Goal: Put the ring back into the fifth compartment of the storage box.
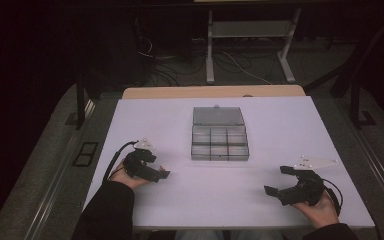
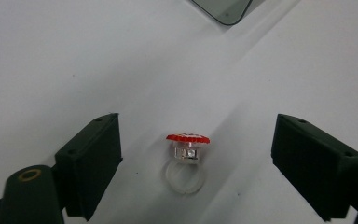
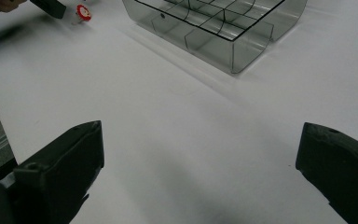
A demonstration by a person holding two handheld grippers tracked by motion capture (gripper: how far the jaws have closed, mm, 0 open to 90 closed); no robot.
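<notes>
High view: left gripper (image 1: 163,175) low on white table (image 1: 280,125), near clear compartmented plastic box (image 1: 219,142). Left gripper view: jaws apart, straddling small red-topped clear plastic ring (image 2: 187,161), untouched. Right gripper view: right gripper (image 3: 200,172) jaws wide, empty. Risk: off-centre closing could flick ring away.

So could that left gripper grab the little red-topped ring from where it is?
Probably yes: the red-topped ring lies on the white table between the left gripper's open jaws, with nothing blocking it.

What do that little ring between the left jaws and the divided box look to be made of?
Ring: probably plastic, with a milky translucent band, a clear faceted block and a glossy red top. Box: likely smoky clear rigid plastic; its dividers show through the walls.
</notes>
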